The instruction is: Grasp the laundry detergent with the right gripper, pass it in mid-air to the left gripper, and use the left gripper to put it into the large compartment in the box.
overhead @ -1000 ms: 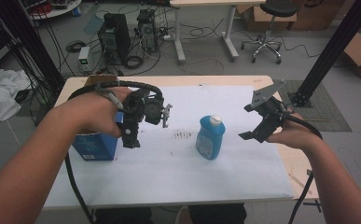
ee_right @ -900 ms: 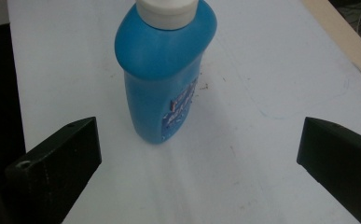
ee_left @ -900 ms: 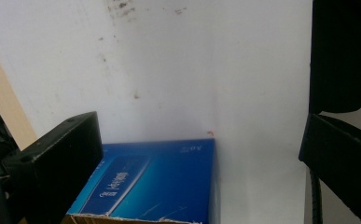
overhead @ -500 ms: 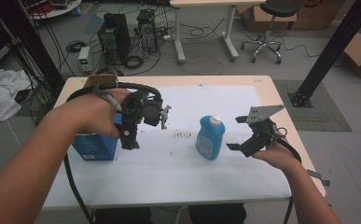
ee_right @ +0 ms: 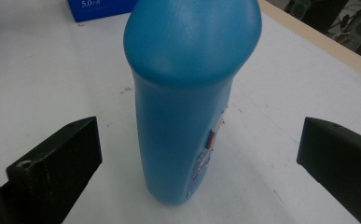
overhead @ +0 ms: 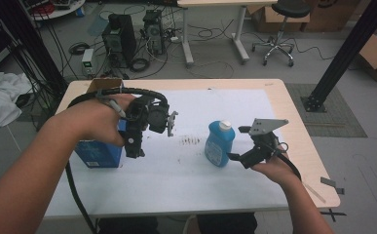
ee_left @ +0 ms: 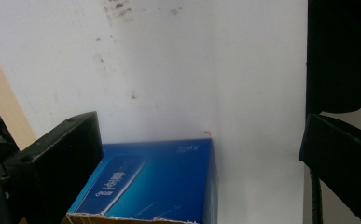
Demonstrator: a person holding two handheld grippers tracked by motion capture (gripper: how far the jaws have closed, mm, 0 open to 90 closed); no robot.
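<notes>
While the blue bottle (overhead: 219,144) stands upright with its white cap on, right of the desk's (overhead: 293,117) middle and well back from the near edge, the right gripper (overhead: 240,145) lines up on it from the right edge's side, jaws spread wide and apart from the plastic. The right gripper view puts the bottle (ee_right: 190,98) squarely between them, so the step in hand looks like the approach before a grasp. Next, I judge, the gripper must ease forward until the body sits between the pads, then close on the mid-body. The left gripper (overhead: 136,141) hovers released over the blue carton (ee_left: 152,182) near the left edge.
</notes>
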